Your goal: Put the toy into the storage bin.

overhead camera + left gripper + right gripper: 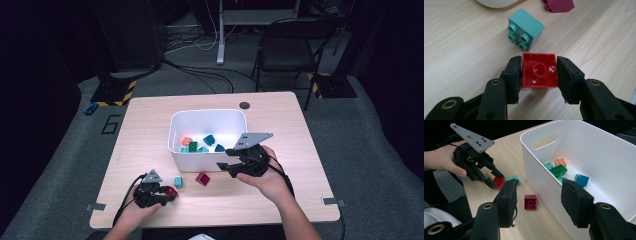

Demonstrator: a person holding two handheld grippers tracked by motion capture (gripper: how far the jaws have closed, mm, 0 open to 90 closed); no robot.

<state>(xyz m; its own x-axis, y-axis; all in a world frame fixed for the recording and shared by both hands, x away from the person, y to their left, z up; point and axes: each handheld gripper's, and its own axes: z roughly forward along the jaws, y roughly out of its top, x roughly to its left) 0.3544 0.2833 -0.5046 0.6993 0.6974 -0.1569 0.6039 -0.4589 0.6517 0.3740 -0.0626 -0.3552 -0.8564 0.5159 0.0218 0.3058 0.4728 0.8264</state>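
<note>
Near the table's (150,130) front-left corner, the left gripper (538,75) clamps a red brick (539,71); the right gripper (537,200) gapes empty.

surface: light wooden table (150,125) | white bin (176,131) just ahead-left of right gripper (235,165) | magenta brick (202,178) between both grippers | teal brick (178,182) just beyond left gripper (170,195) | red brick (539,70) between its jaws

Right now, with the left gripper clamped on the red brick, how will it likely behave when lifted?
Red brick looks like hollow moulded plastic, so probably light and stiff. Left gripper presses flat on opposite walls, so slipping seems unlikely. Its square shape shouldn't roll.
</note>
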